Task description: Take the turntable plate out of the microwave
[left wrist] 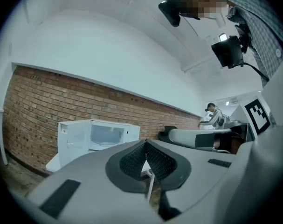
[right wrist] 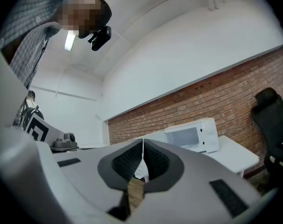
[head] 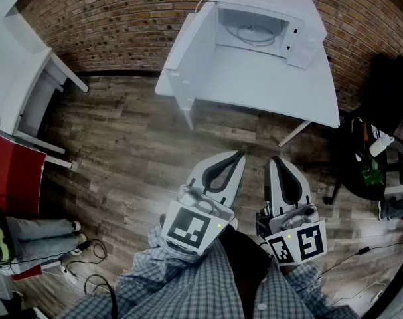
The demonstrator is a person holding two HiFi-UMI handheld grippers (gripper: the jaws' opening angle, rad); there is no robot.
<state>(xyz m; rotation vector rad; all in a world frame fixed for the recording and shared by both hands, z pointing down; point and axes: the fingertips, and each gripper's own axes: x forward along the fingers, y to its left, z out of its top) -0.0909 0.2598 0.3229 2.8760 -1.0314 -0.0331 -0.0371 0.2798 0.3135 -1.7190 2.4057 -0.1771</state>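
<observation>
A white microwave stands at the back of a white table, its door swung open to the left. Inside it lies the clear glass turntable plate. Both grippers are held low over the wood floor, well short of the table, pointing level toward it. My left gripper has its jaws together with nothing between them. My right gripper is likewise shut and empty. The left gripper view shows the microwave far ahead past the closed left gripper; the right gripper view shows the microwave beyond the closed right gripper.
A black office chair stands right of the table. On the left are a white desk and a red panel, with cables on the floor nearby. A brick wall runs behind. A person sits far off.
</observation>
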